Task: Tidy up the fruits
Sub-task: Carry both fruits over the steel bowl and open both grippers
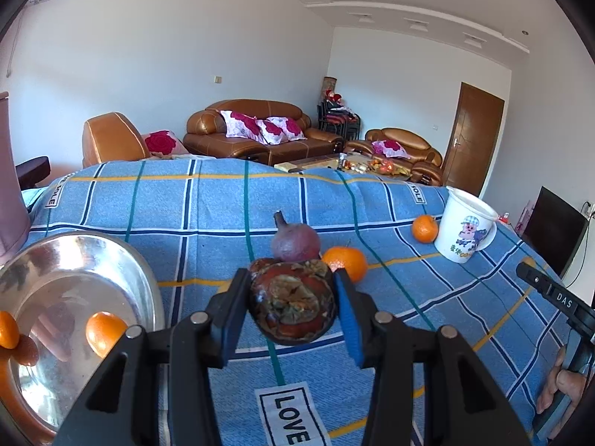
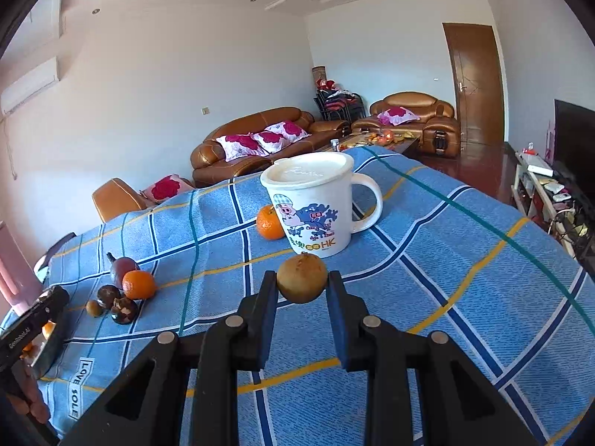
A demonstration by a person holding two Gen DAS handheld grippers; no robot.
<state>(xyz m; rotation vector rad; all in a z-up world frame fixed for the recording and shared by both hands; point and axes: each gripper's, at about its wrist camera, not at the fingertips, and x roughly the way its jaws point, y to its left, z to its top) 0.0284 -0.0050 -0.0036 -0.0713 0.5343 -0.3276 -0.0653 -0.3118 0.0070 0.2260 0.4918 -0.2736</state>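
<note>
Over on the far left of the bench (image 1: 208,200), which is draped in a blue checked cloth, sits a shiny metal plate (image 1: 122,260) already carrying small oranges (image 1: 105,332), likely where the fruit is being gathered. Just right of it, the left gripper (image 1: 293,297) has its fingers clamped on a dark, mottled mangosteen (image 1: 293,308), pads pressing its two sides across the widest part. Its rind looks hard and woody, light in the hand and unlikely to bruise, so a firm squeeze at the equator should serve. Behind it lie a purple fruit with a stem (image 1: 293,241) and another orange (image 1: 346,262), touching or nearly so. Farther right a lone orange (image 2: 269,223) rests beside a white cartoon mug (image 2: 316,208). Nearest on the right, the right gripper (image 2: 302,290) holds a small round brownish fruit (image 2: 302,278) at the very fingertips, fingers drawn narrow. That fruit seems light and smooth, and gripped so near the tips it could roll out if tilted; a hold deeper on the pads would be safer, I judge.
</note>
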